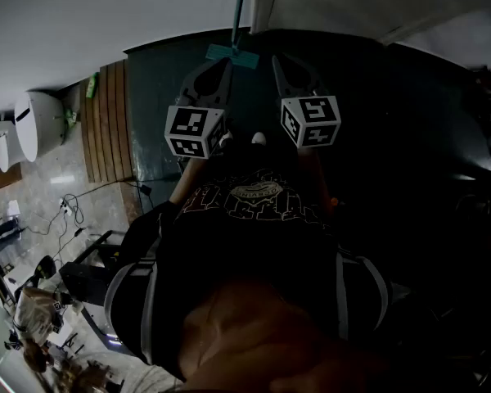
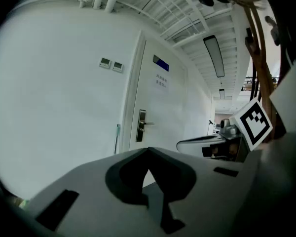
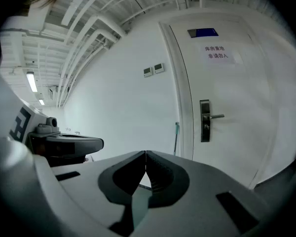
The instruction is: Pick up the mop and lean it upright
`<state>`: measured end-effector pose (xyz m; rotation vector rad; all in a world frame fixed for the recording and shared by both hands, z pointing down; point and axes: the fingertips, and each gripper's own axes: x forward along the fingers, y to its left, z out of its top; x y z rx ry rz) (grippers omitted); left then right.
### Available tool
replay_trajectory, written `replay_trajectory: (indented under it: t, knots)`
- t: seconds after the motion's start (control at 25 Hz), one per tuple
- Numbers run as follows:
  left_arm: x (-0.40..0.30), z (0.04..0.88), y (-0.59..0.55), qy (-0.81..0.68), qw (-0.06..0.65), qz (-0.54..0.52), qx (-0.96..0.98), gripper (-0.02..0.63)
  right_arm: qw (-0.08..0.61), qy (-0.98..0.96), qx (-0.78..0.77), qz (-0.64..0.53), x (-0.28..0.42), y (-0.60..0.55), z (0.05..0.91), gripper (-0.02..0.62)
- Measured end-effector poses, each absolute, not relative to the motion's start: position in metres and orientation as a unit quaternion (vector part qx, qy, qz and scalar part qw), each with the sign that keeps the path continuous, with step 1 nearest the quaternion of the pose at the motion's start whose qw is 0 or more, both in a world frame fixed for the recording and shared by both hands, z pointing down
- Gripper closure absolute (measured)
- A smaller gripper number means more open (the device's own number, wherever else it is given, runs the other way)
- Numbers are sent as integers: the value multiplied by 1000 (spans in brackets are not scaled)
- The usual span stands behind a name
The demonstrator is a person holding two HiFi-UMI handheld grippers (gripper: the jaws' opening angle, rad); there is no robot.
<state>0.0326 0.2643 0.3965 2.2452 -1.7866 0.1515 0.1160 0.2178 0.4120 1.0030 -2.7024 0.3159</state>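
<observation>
My left gripper [image 1: 218,70] and right gripper [image 1: 283,65] are both closed, holding nothing. The mop [image 3: 176,137] leans upright against the wall [image 3: 123,102] beside the door [image 3: 227,88], ahead of my 2 grippers.

The left hand-held gripper [image 1: 222,64] points forward, jaws together and empty. The right hand-held gripper [image 1: 281,60], just beside it, is likewise closed.

White wall [image 3: 113,102] and closed door [image 3: 234,93] above a dark floor [image 1: 168,88].
</observation>
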Motion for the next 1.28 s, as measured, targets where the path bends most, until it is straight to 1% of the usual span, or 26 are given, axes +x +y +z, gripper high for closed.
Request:
replay_trajectory:
  t: [0.56, 0.84, 1.04, 1.28]
  knots:
    - [0, 402, 263, -614, 143, 47, 775, 558, 112, -924, 348, 112, 88, 214, 413, 575]
    - [-32, 409, 260, -605, 143, 51, 782, 558, 125, -922, 349, 110, 54, 214, 421, 575]
    - [-49, 415, 257, -591, 145, 56, 792, 558, 113, -918, 360, 119, 34, 214, 425, 575]
    - [-63, 420, 245, -584, 151, 56, 795, 558, 117, -913, 373, 121, 25, 206, 426, 575]
